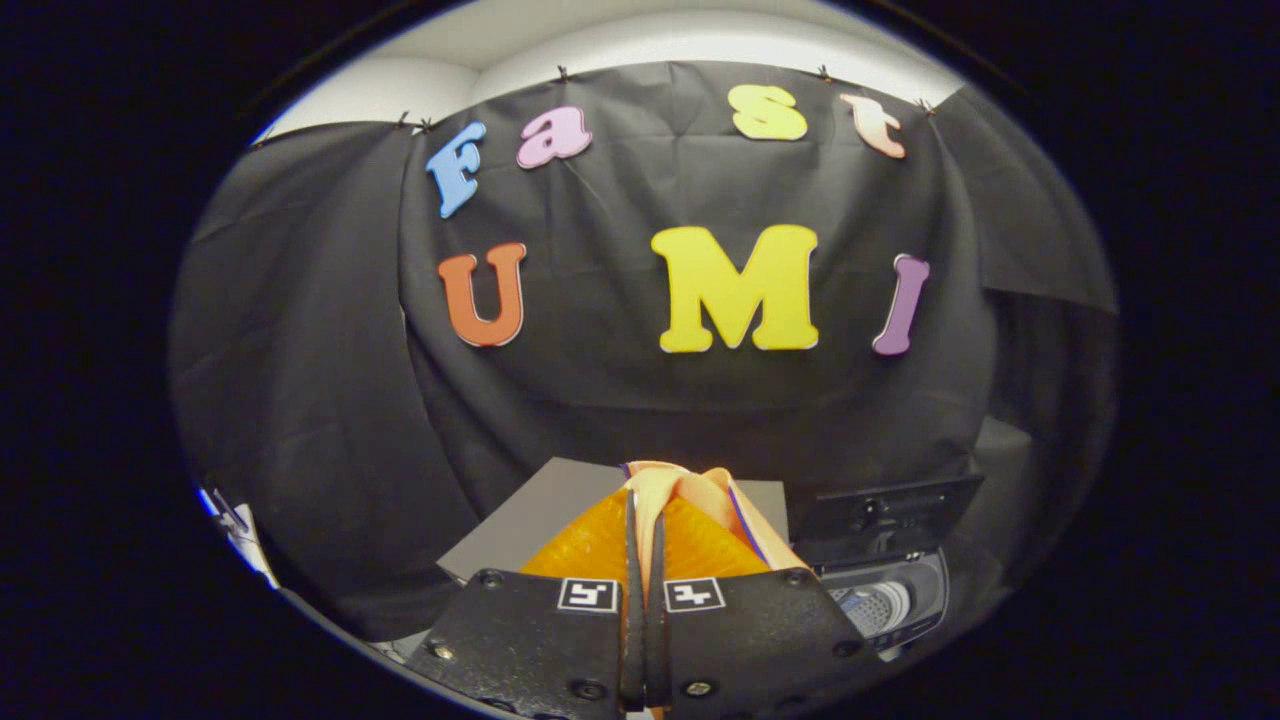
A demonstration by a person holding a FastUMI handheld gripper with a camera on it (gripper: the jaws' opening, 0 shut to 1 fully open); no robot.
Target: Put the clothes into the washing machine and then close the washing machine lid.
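- Tongs (645, 545) pressed together, both fingers pinching a piece of clothes (672, 500), only a thin sliver of fabric showing between them.
- Fingers (632, 560) run up the middle as two narrow strips side by side, nearly touching.
- Two square marker tags (588, 594) sit on the tongs' body, one on each side of the fingers.
- Clothes: pale peach/orange fabric with a dark thin trim line on the right fold, bunched at and just beyond the fingertips, lifted off any surface.
- Fabric folds stick up past the tips and drape down the right side of the fingers.
- Grey flat panel (520, 525) lies just beyond the tongs, partly hidden by them and the clothes; can't tell what it belongs to.
- Washing machine (890, 605) is to the right of the tongs and lower, well apart from the held clothes.
- Washing machine lid (885, 515) stands raised, dark, tilted up behind the opening.
- Inside the opening a pale ribbed drum (880, 605) shows.
- Clothes not in the machine; they hang in the tongs left of it.
- Black cloth wall (300, 400) hangs behind everything, creased.
- White ceiling strip (600, 40) above the cloth.
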